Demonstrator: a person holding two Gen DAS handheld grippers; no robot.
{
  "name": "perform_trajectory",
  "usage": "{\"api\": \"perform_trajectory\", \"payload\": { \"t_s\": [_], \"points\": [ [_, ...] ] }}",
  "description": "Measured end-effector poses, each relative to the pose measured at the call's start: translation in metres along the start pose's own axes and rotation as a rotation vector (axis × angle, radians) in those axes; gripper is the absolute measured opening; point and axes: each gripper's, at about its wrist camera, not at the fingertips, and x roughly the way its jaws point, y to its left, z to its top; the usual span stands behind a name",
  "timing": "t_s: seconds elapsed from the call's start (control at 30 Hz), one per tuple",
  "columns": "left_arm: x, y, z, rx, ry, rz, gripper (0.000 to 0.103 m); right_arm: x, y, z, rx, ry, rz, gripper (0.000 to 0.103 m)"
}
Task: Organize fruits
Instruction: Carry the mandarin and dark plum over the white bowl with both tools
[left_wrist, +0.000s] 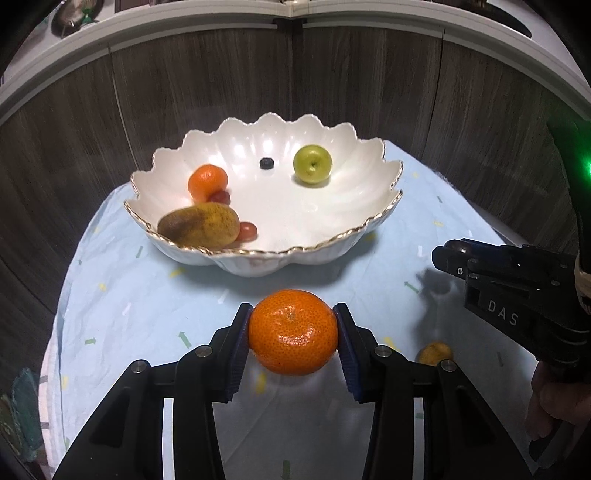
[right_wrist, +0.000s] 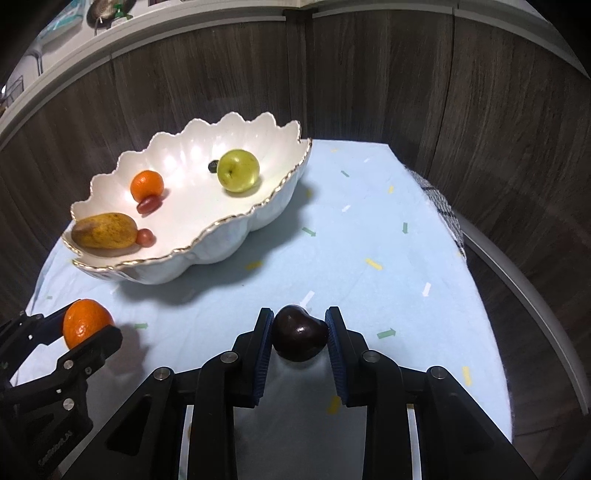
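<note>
- Orange peel fills the gap of my left tongs: both blue pads press on the sides of the mandarin, so it is gripped, the jaws only as wide as the fruit.
- My right tongs are clamped on a dark, glossy cherry, narrow-set, with the fruit pinched near the pad tips.
- Ahead of both tongs, a scalloped white bowl sits on the pale blue cloth over the surface. It holds a green apple, a smaller mandarin, a brownish pear-like fruit, two red grapes and a blueberry.
- One small yellowish fruit lies on the cloth just right of my left tongs.
- I judge the step to be carrying both fruits to the bowl. I would clear the gilded rim well, keep the two tongs apart, and aim for the bare middle of the bowl.
- I would lower each fruit close to the bowl's floor before letting go, since round fruit rolls and the cherry bruises easily.
</note>
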Motion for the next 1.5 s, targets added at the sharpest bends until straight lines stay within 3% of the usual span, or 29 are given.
{"api": "perform_trajectory", "payload": {
  "t_s": [0.77, 1.5],
  "points": [
    [-0.045, 0.001, 0.016, 0.010, -0.094, 0.004, 0.043, -0.052, 0.007, 0.008, -0.002, -0.082, 0.004, 0.030],
    [-0.073, 0.025, 0.042, -0.014, -0.167, 0.026, 0.043, -0.081, 0.028, 0.039, -0.024, -0.156, 0.018, 0.030]
  ]
}}
